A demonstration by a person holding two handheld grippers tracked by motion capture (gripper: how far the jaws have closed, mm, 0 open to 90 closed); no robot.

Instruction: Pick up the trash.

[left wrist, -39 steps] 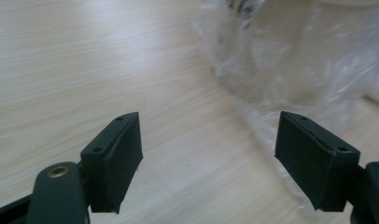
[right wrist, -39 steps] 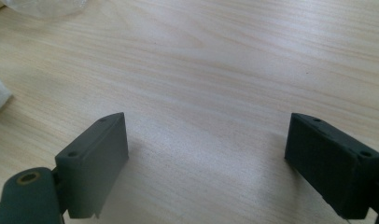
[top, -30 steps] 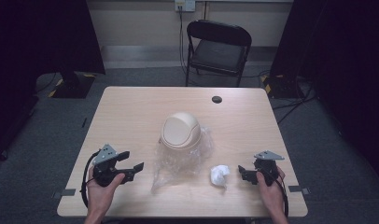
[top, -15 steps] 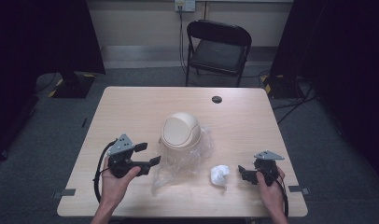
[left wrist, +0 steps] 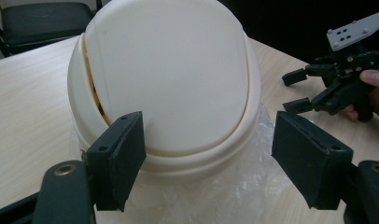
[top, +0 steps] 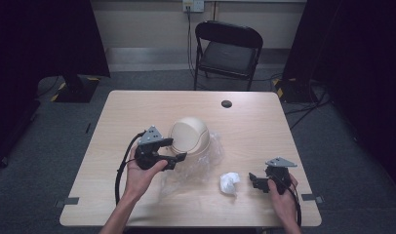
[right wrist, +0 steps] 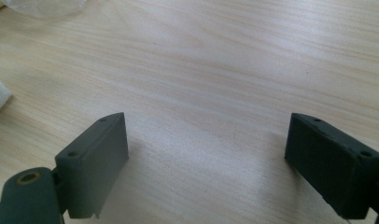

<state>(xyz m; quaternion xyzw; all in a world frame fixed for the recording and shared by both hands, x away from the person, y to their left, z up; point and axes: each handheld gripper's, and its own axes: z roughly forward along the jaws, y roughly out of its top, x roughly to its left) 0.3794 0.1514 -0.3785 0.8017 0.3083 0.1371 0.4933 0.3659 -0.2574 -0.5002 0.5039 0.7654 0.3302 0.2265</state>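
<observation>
Since a second ago the left gripper (top: 176, 159) has moved in toward the cream domed bin (top: 188, 135), jaws wide and empty, while the right gripper (top: 254, 181) rests wide apart on the table (top: 113, 117).

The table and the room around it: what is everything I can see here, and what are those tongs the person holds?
Cream domed plastic bin lid: one, table middle, atop the bag.
Clear crinkled plastic bag: one, under the lid.
White crumpled paper wad: one, near the right tongs.
Light wooden table: one.
Black folding chair: one, behind the table.
Left tongs: black, open, beside the lid.
Right tongs: black, open, empty.
</observation>
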